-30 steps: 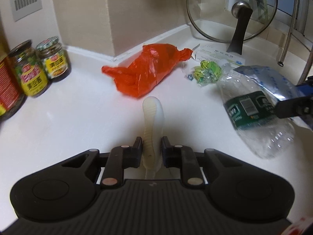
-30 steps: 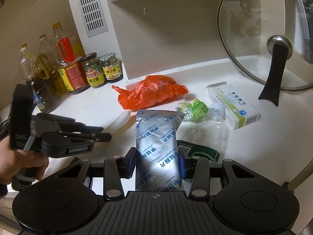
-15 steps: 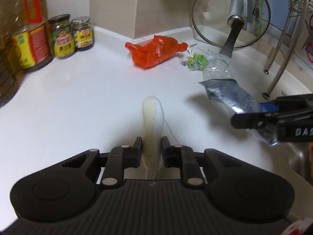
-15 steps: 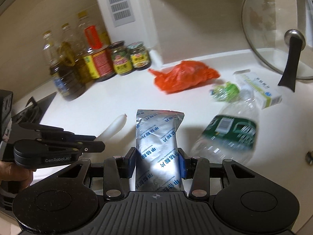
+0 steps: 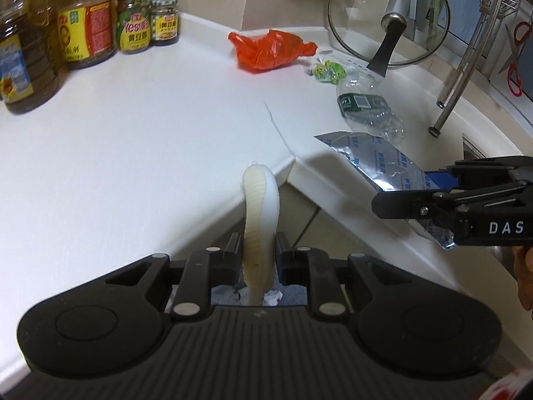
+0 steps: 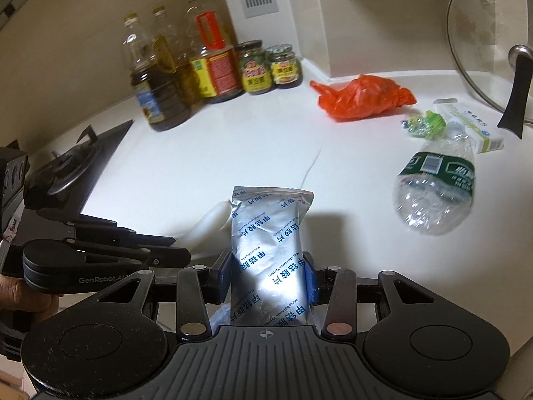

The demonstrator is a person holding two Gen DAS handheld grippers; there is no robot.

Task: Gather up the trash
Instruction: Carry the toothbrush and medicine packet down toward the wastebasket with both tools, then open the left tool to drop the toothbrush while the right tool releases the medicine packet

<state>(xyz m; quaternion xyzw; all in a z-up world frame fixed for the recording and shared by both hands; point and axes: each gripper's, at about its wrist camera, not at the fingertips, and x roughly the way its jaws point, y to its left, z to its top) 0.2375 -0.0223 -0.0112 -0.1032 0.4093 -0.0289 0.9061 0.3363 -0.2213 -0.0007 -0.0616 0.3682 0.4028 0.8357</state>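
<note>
My left gripper (image 5: 258, 245) is shut on a pale ribbed foam sleeve (image 5: 259, 206), which sticks up past the front edge of the white counter (image 5: 150, 140). My right gripper (image 6: 268, 266) is shut on a silver foil pouch (image 6: 269, 233) with blue print; the left wrist view shows the silver foil pouch (image 5: 376, 160) and the right gripper (image 5: 429, 180) out in front of the counter. Left on the counter are a crumpled orange bag (image 5: 269, 50), a green wrapper (image 5: 328, 71), an empty clear bottle (image 6: 433, 190) and a white carton (image 6: 473, 123).
Oil bottles (image 6: 160, 66) and sauce jars (image 6: 266, 66) line the back left wall. A black stove (image 6: 76, 166) lies at the left. A glass pot lid (image 5: 388, 16) leans in the back right corner beside a metal rack leg (image 5: 456, 83). A hand (image 6: 20, 296) grips the left tool.
Both grippers have pulled back from the counter with their loads, off its front edge. The bag, bottle and wrapper now lie farther away. The grips have not changed.
</note>
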